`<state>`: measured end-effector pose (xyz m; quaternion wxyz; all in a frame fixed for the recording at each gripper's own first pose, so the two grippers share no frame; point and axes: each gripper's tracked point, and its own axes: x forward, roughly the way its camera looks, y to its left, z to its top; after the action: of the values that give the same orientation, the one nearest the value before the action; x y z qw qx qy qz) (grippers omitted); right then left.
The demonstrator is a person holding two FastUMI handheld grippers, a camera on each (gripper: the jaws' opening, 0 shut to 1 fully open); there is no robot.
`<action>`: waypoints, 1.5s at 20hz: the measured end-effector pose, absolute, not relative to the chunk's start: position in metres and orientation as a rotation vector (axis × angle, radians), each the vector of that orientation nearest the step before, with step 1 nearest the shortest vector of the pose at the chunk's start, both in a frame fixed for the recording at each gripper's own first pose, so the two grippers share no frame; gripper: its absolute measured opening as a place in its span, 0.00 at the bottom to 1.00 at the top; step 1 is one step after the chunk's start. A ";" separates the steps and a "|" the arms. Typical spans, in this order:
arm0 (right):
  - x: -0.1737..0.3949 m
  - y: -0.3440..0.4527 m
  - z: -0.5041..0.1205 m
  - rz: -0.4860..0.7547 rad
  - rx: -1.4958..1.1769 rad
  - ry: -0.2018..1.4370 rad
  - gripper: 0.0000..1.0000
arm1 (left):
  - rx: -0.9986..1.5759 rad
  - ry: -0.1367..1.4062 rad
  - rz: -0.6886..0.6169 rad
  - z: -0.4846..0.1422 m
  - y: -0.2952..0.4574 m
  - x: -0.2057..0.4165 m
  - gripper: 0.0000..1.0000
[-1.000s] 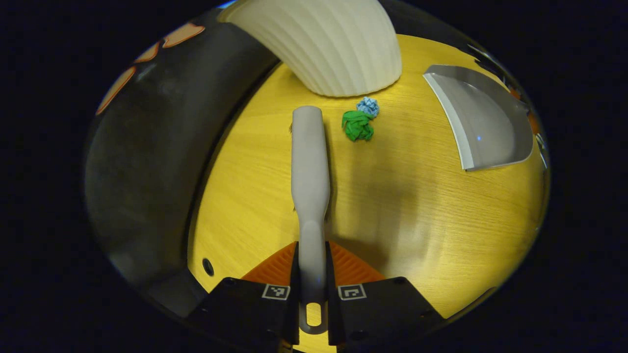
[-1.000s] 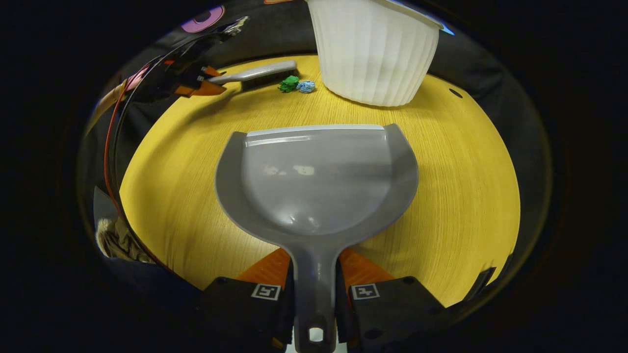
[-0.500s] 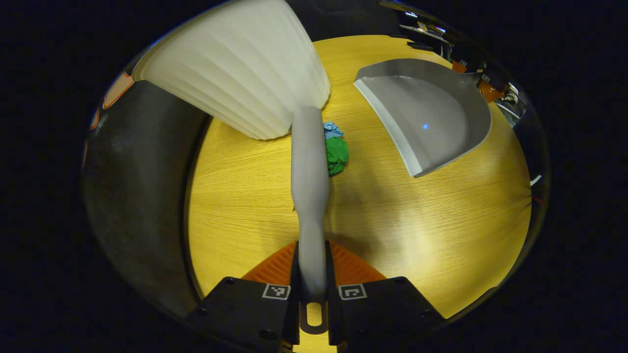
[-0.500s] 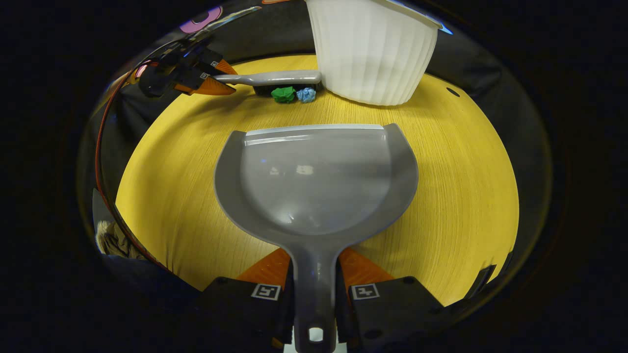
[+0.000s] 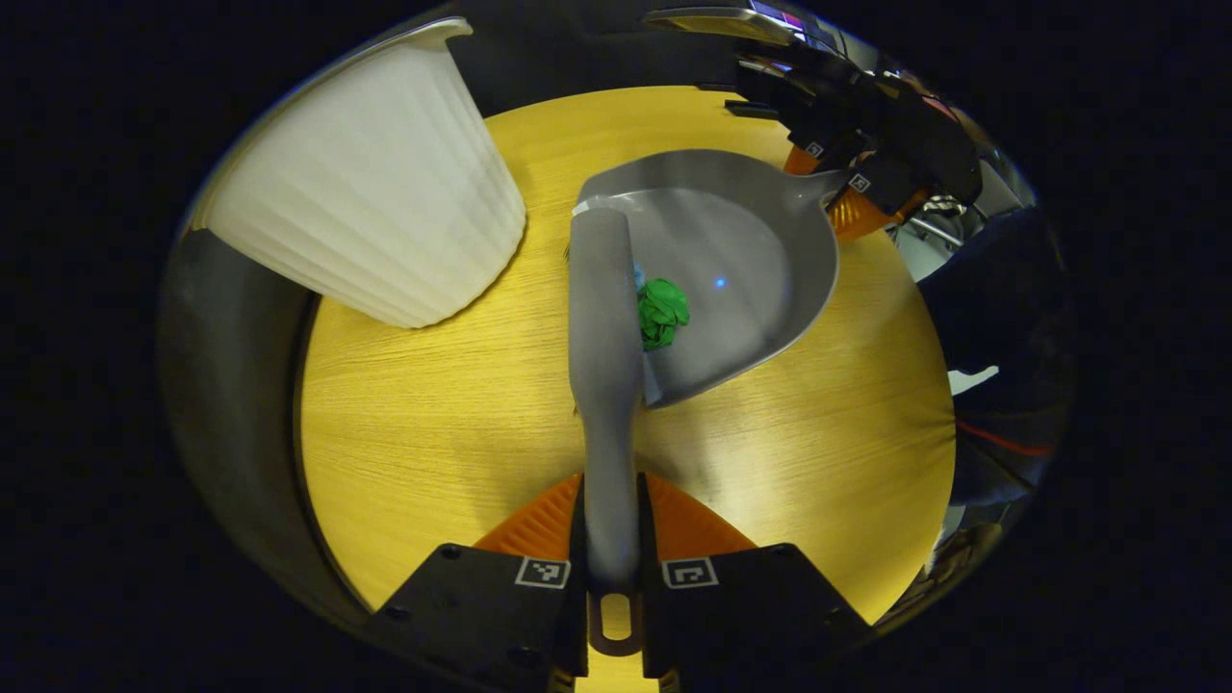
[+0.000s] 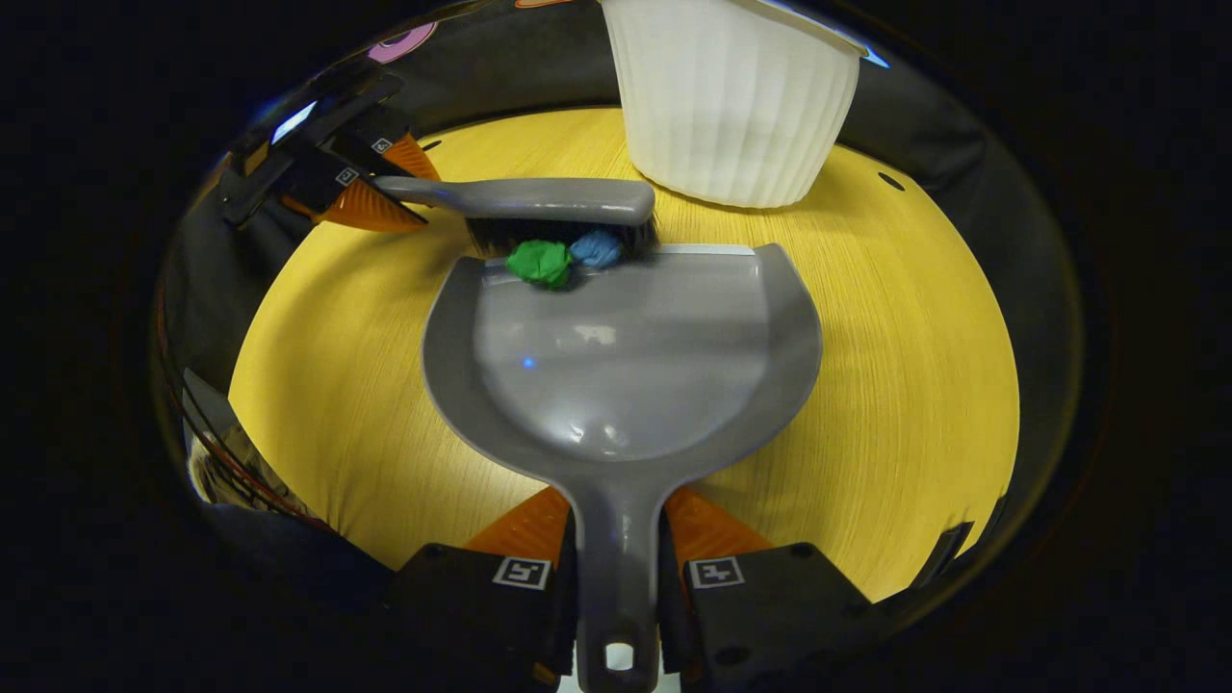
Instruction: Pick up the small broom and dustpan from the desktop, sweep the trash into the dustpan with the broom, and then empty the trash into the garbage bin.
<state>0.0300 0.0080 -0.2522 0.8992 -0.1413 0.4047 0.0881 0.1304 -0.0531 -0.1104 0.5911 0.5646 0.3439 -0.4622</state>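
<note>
My left gripper (image 5: 613,534) is shut on the grey handle of the small broom (image 5: 603,327), which points away from me over the yellow desktop. In the right gripper view the broom (image 6: 539,200) lies across the front lip of the grey dustpan (image 6: 626,356), its black bristles against a green paper ball (image 6: 539,262) and a blue paper ball (image 6: 597,248). Both balls sit on the pan's lip. My right gripper (image 6: 618,549) is shut on the dustpan's handle. In the left gripper view the green ball (image 5: 662,310) lies inside the dustpan (image 5: 741,260), beside the broom.
A white ribbed garbage bin (image 6: 736,96) stands on the desktop just beyond the dustpan, also seen as the bin (image 5: 366,212) left of the broom. The round yellow desktop (image 6: 914,337) ends in dark cloth all around.
The broom has swept toward the dustpan, pushing the green and blue balls from beside the bin onto the pan's lip. The dustpan has stayed in place.
</note>
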 end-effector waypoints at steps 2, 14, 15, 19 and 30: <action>0.031 0.008 -0.253 0.184 -0.292 0.836 0.38 | 1.317 0.802 -1.103 -0.113 -0.056 0.121 0.20; 0.035 0.011 -0.251 0.204 -0.257 0.776 0.38 | 0.858 0.956 -0.645 -0.117 -0.003 0.114 0.20; 0.034 0.012 -0.249 0.206 -0.255 0.771 0.37 | 0.816 0.967 -0.605 -0.116 0.003 0.106 0.20; 0.035 0.013 -0.250 0.222 -0.264 0.751 0.36 | 0.614 1.018 -0.430 -0.125 0.018 0.077 0.20; 0.012 0.000 -0.188 0.243 -0.149 0.717 0.36 | 0.320 1.042 -0.166 -0.161 0.052 0.050 0.20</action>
<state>0.0119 -0.0005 -0.1880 0.9265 -0.0725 0.3498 0.1186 0.0497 0.0522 -0.1605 0.8519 0.1522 0.4948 -0.0791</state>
